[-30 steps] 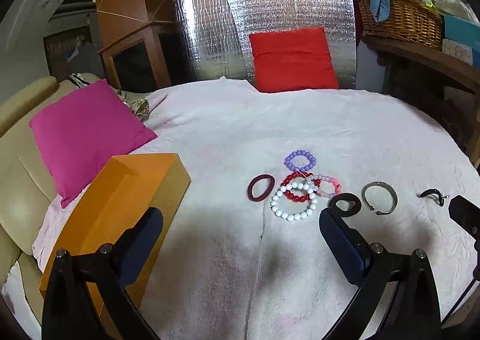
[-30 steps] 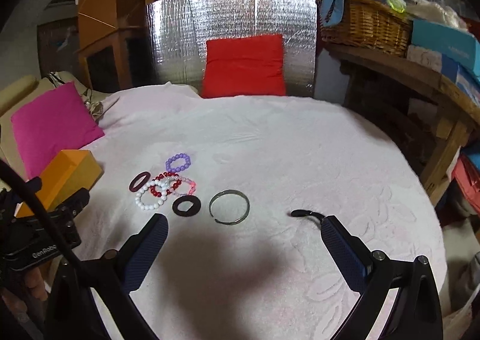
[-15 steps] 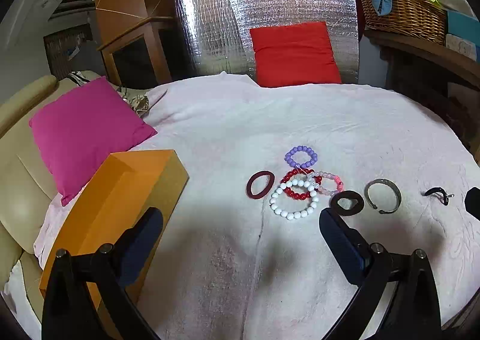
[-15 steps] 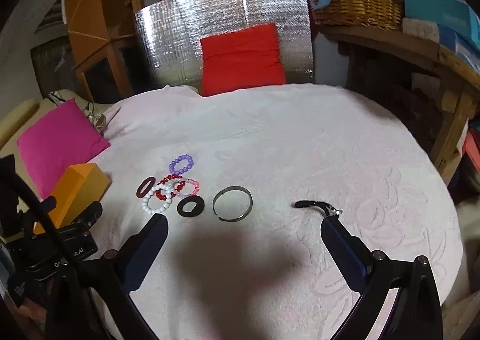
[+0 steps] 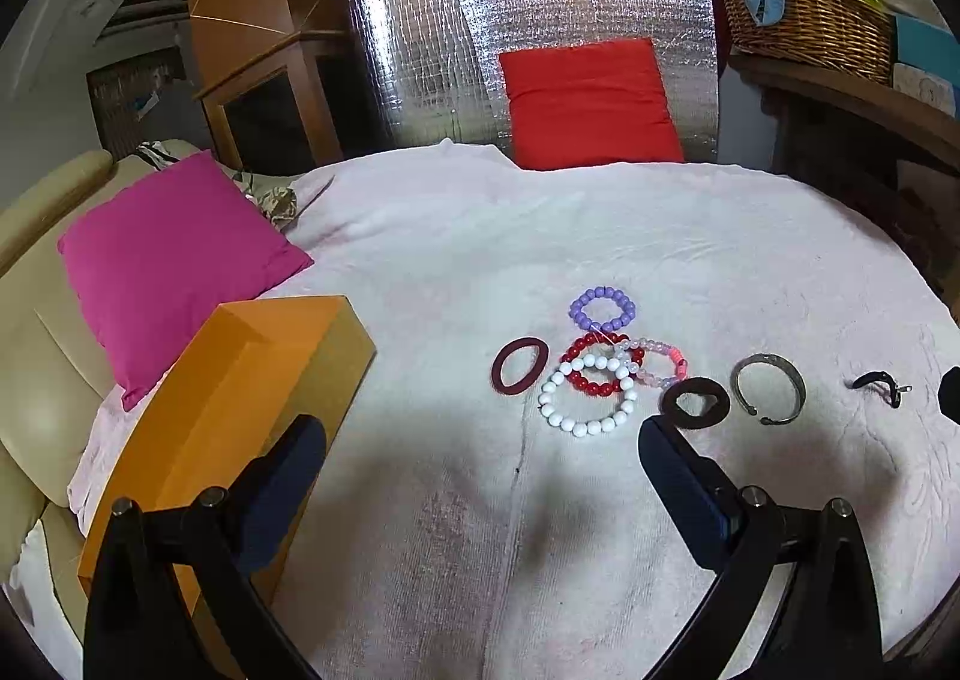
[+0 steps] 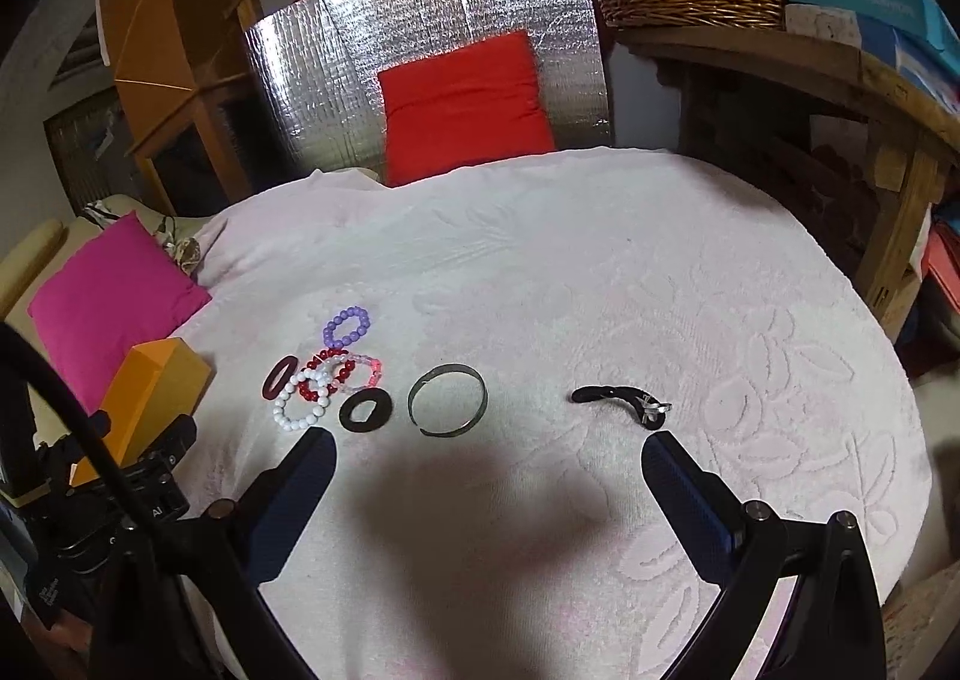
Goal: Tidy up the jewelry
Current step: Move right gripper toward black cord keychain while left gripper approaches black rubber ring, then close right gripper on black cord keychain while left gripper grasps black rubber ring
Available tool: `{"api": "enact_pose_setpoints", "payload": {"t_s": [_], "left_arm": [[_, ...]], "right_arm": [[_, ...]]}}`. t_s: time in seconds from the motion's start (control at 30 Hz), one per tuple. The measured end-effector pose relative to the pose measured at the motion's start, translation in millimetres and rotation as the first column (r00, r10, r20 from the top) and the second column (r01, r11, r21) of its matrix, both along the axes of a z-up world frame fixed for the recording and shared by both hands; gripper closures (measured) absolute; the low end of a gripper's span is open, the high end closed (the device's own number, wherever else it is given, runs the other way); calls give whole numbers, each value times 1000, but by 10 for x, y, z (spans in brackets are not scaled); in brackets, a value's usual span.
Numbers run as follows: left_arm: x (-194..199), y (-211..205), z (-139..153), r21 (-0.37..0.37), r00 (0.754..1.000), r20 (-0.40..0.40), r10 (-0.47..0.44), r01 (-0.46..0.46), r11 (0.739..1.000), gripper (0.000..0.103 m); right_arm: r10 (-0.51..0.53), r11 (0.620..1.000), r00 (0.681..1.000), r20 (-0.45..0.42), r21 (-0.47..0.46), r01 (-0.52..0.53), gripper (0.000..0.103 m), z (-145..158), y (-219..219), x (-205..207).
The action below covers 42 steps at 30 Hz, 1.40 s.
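Two grippers are in view, and neither holds anything. Your left gripper [image 5: 480,458] hangs over the white cloth [image 5: 600,236] with its fingers spread wide apart; your right gripper [image 6: 489,458] does the same, also empty.

Over the last second both cameras have risen and tipped slightly, so the jewelry sits a little lower in each view. No piece has moved on the tabletop. Judged from this, sorting has not begun; you are still in the approach.

Nearest your left gripper lie the black ring [image 5: 696,403] and the white bead bracelet [image 5: 588,395]. Just behind them the red bead bracelet [image 5: 600,365] and pink bracelet [image 5: 657,362] overlap, with the maroon band [image 5: 519,366] to the left and the metal bangle [image 5: 768,389] to the right. The purple bead bracelet [image 5: 602,309] lies farthest back. The black hair clip [image 6: 621,404] lies apart, just ahead of your right gripper.

The orange box [image 5: 240,410], closed, stands at the left edge.
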<state>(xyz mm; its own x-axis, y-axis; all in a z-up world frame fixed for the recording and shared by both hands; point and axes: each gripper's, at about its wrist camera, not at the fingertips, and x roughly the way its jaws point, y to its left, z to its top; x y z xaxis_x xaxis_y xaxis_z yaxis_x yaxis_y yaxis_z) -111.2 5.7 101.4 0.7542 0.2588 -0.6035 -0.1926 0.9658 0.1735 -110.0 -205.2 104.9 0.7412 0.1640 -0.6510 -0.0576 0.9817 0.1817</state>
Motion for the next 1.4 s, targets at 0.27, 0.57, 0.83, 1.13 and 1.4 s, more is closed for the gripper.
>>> {"api": "enact_pose_setpoints", "payload": {"t_s": [0.27,0.57,0.83,1.13,1.4], "left_arm": [[10,-1,-14,-2,1000,-4,-3,3,1000,0],[149,67,-162,-125,997,-67,-47,38,991,0],[331,21,-321,-231,985,-127,-120,88,969,0],[440,-122,-405,-318,968,-172,-183,122,940,0],[510,-195,-426,-312,960,-177,-219,156,937,0]], "right_arm": [[-6,1000,1000,1,3,6,0,2,-16,-2],[-95,995,995,-9,34,95,0,29,-373,57],[-99,989,985,-142,93,113,0,-72,-782,404],[-63,951,955,-291,273,146,13,-366,-1060,754],[-14,977,934,-356,194,89,32,-591,-873,1044]]}}
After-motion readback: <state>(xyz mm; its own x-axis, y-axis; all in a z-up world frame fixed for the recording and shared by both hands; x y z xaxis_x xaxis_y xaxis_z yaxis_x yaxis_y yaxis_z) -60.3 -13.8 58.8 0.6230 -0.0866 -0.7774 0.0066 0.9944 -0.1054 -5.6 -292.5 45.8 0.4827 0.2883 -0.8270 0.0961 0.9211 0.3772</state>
